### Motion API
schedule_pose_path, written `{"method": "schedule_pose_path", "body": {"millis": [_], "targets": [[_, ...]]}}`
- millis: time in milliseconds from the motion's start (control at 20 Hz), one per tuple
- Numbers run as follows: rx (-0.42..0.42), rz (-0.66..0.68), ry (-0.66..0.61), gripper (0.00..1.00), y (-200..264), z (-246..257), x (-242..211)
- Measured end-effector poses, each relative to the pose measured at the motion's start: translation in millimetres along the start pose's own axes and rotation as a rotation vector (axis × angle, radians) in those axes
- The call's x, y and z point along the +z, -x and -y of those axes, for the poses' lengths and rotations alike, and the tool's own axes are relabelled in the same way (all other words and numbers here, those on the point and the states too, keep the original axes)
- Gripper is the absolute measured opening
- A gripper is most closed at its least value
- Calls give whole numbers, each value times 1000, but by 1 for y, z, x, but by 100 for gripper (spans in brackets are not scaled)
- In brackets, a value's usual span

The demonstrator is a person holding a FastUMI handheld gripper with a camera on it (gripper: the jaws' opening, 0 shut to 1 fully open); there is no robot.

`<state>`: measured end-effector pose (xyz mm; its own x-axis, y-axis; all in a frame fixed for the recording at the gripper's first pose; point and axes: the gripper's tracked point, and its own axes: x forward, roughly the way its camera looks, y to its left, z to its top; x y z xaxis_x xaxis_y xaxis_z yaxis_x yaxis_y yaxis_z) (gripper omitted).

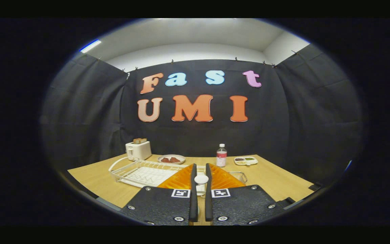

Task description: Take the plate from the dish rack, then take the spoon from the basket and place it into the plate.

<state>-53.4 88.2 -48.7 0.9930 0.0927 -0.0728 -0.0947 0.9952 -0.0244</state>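
White spoon sits between the claw fingers — nearly closed, pinching it. Wire dish rack lies just beyond on the wooden surface.

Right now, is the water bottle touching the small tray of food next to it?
Apart. In the gripper view, bare table shows between the bottle and the tray; both stand beyond the claw, whose fingers are nearly closed around a small white round thing.
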Motion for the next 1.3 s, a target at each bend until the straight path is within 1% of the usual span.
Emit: {"method": "schedule_pose_path", "body": {"millis": [300, 550, 800, 1100, 1300], "targets": [[132, -57, -22, 8, 3, -57, -45], [201, -113, -49, 8, -4, -89, -87], [232, -148, -50, 8, -11, -98, -114], [254, -151, -48, 8, -12, -97, -123], [250, -203, -46, 10, -12, -92, -137]]}}
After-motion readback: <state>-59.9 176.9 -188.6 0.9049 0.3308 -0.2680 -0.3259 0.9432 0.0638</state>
